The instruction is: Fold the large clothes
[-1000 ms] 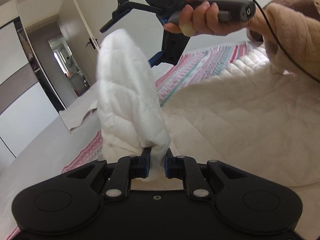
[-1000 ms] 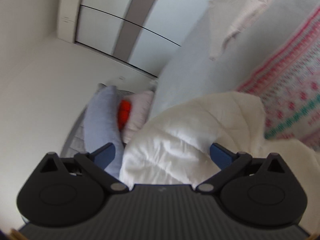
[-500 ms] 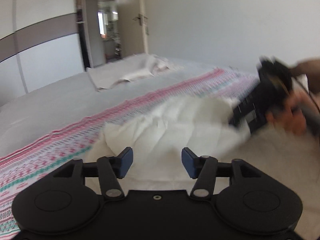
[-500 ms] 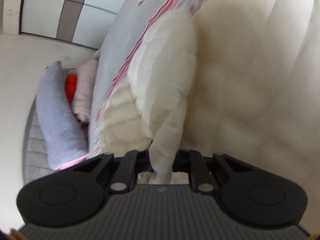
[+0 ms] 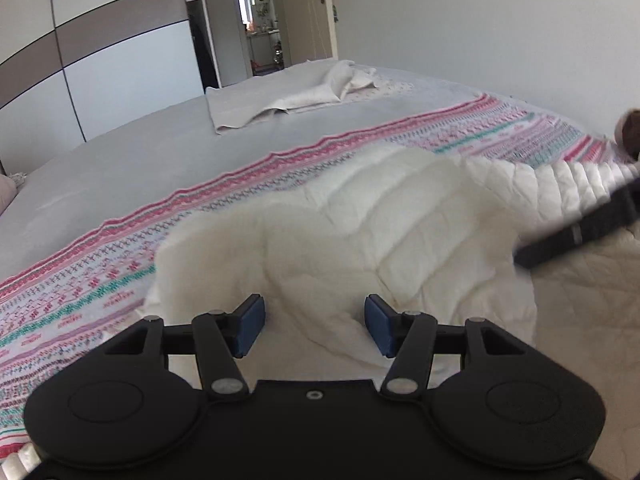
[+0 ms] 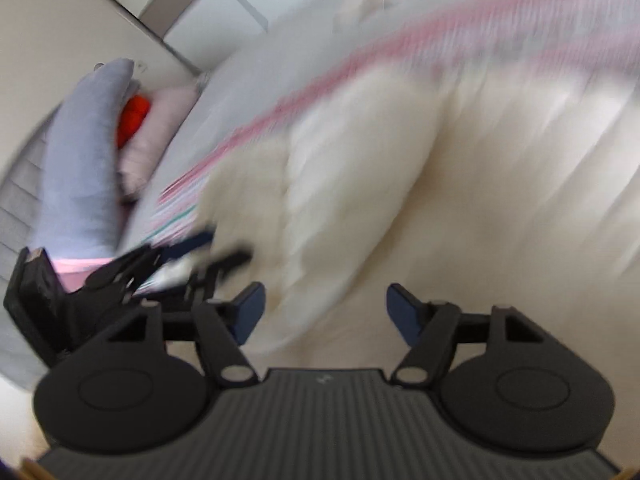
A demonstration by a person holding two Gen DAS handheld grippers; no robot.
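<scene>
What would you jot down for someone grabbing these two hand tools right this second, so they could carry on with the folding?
Left gripper: jaws open, nothing pinched, just above the white quilted garment.
Right gripper: jaws opening, nothing between them; its view is blurred.
The garment lies on the bed's striped patterned blanket, one puffy part folded over onto the body.
A grey cloth lies crumpled at the bed's far end, untouched.
Done: that one part is laid over.
Left: probably the remaining folds; I cannot see the whole garment to say which.

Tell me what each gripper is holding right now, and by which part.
Nothing is held. The left gripper stands open over the white quilted garment without pinching it; the right gripper is opening, its fingers clear of the fabric.
</scene>
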